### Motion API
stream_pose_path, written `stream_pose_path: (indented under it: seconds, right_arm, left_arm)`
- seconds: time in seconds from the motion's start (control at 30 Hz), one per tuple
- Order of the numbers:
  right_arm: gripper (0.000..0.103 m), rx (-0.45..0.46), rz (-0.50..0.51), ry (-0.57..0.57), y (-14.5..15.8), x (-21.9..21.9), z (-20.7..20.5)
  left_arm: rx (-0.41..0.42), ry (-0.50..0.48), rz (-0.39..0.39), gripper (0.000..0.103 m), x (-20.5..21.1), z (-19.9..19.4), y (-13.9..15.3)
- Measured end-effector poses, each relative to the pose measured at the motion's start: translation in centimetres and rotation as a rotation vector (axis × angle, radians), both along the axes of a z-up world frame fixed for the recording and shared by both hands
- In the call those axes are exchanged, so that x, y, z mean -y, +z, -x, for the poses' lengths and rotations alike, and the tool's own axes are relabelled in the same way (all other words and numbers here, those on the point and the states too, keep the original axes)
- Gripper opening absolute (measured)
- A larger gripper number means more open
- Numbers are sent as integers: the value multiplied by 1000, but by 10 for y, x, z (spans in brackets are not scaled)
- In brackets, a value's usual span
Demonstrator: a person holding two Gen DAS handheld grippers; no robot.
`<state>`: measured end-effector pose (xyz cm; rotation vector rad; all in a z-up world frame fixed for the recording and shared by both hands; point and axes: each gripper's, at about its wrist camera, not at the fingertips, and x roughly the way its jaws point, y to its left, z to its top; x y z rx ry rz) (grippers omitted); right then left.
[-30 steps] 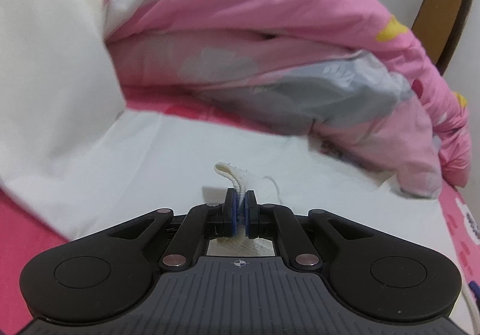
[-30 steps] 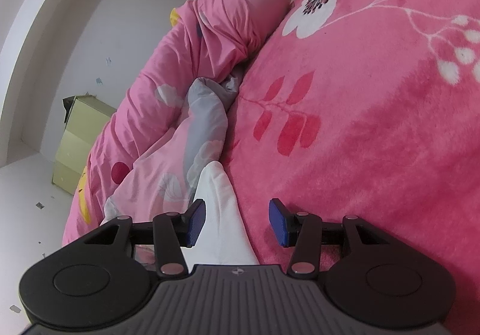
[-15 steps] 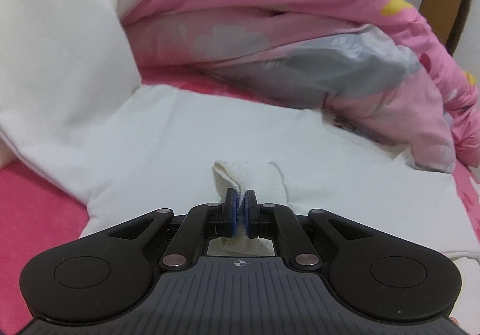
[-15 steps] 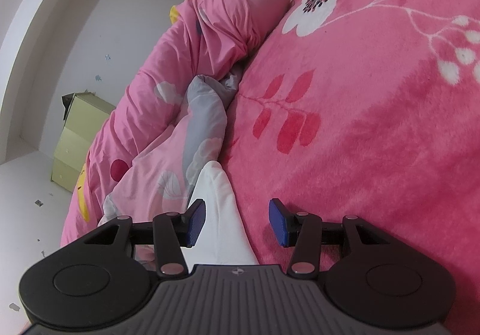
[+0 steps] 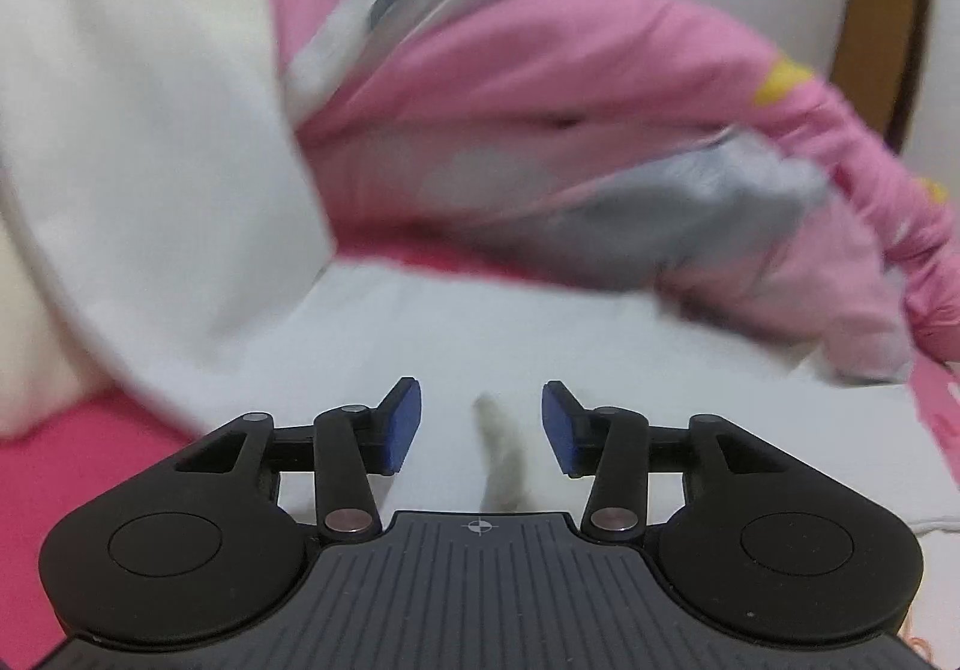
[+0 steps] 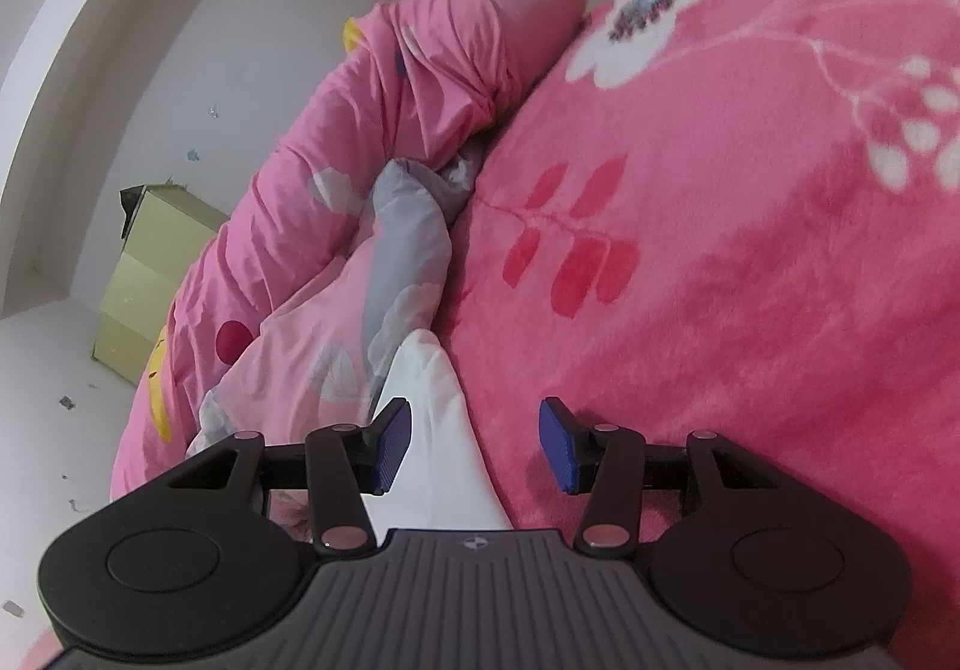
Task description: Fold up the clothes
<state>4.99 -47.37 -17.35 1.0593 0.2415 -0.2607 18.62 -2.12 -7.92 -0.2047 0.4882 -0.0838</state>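
One white garment point(image 5: 480, 334), two grippers

Both wrist cams low, near bed point(image 6: 750, 250)

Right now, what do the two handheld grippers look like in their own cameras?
The left gripper and right gripper look identical: matte black linkage arms with silver pivot pins, ribbed blue pads, a ribbed grey body bearing a small crosshair mark.

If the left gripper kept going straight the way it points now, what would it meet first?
Most likely the white garment spread flat ahead of the left gripper, whose jaws are opening with nothing pressed between them. The pink duvet lies beyond; depth is unclear.
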Motion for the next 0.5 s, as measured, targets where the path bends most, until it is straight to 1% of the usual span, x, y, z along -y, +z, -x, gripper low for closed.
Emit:
stream_pose_path:
  seconds: [0.03, 0.1, 0.13, 0.17, 0.23, 0.27, 0.3, 0.33, 0.37, 0.4, 0.43, 0.5]
  right_arm:
    - [49, 4, 30, 2, 6, -3, 0]
    - [43, 14, 128, 32, 23, -12, -7]
    - [42, 15, 173, 56, 32, -17, -12]
    - [41, 4, 205, 104, 41, -21, -23]
    - [36, -42, 261, 200, 54, -27, -50]
    - [34, -84, 289, 248, 59, -29, -68]
    - [27, -123, 314, 283, 62, -29, -84]
    - [24, -156, 349, 307, 64, -29, -101]
    - [23, -192, 394, 331, 64, -28, -118]
    - [20, -227, 431, 346, 62, -26, -134]
    - [18, -262, 455, 362, 58, -23, -150]
    - [16, -328, 500, 390, 49, -19, -182]
  left_arm:
    - [11, -39, -17, 46, 7, -1, 2]
    - [31, -118, -51, 46, 22, -2, 4]
    - [30, -152, -65, 46, 31, -4, 1]
    - [25, -176, -78, 46, 37, -6, -2]
    - [-5, -192, -116, 46, 45, -11, -14]
    - [-24, -195, -136, 46, 47, -13, -20]
    - [-43, -195, -147, 46, 49, -16, -25]
    - [-65, -188, -124, 46, 45, -19, -29]
    - [-83, -184, -82, 46, 39, -22, -31]
    - [-98, -182, -40, 46, 33, -24, -34]
    - [-103, -182, -7, 46, 28, -25, -35]
    - [-96, -184, 5, 46, 25, -24, -37]
